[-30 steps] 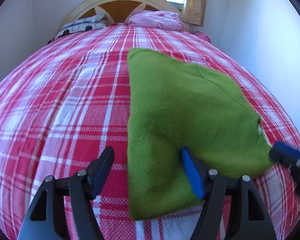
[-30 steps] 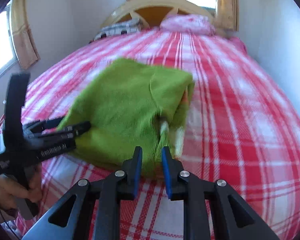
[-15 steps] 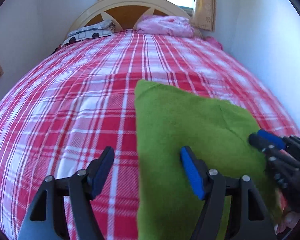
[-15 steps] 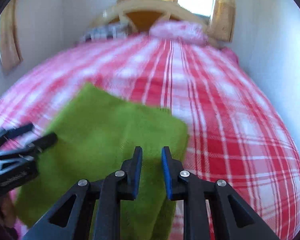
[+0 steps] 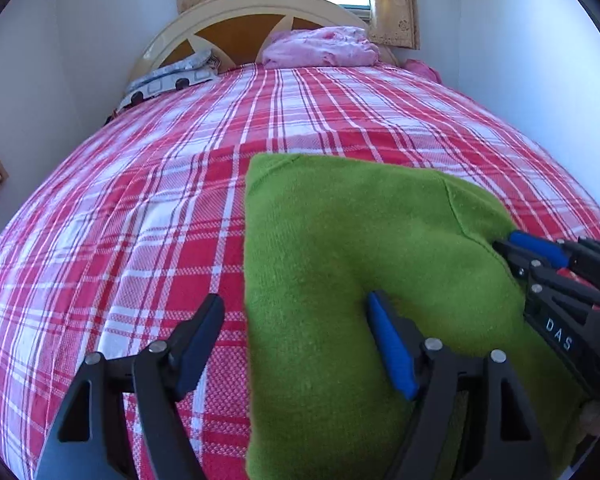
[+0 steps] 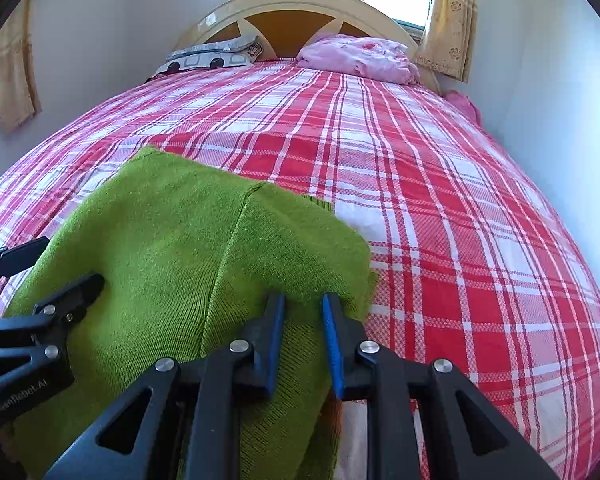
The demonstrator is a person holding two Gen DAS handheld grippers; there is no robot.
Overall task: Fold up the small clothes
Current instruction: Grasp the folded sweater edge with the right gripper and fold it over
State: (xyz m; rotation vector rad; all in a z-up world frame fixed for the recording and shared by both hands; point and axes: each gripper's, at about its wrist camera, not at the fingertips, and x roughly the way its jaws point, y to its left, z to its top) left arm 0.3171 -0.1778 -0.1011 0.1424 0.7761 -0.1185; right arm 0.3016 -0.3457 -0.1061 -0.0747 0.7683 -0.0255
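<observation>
The left gripper (image 5: 296,340) has its jaws opening wide, astride the left edge of the folded green knitted garment (image 5: 360,248): one black finger (image 5: 196,340) rests over the checked sheet, the blue-padded one (image 5: 388,344) on the knit, neither pressing it. The right gripper (image 6: 302,332) has its jaws drawn close, pinching a raised fold of the same garment at its near right corner.

The garment, a soft, fuzzy fine-ribbed wool with one seam running across it, lies on the near part of the red-and-white plaid woven bedsheet (image 5: 140,208).

Farther off, a crumpled pink cloth (image 6: 360,58) and a grey patterned pillow (image 6: 210,56) sit against the arched cream wooden headboard (image 6: 300,6), with yellow curtains (image 6: 446,16) behind.
</observation>
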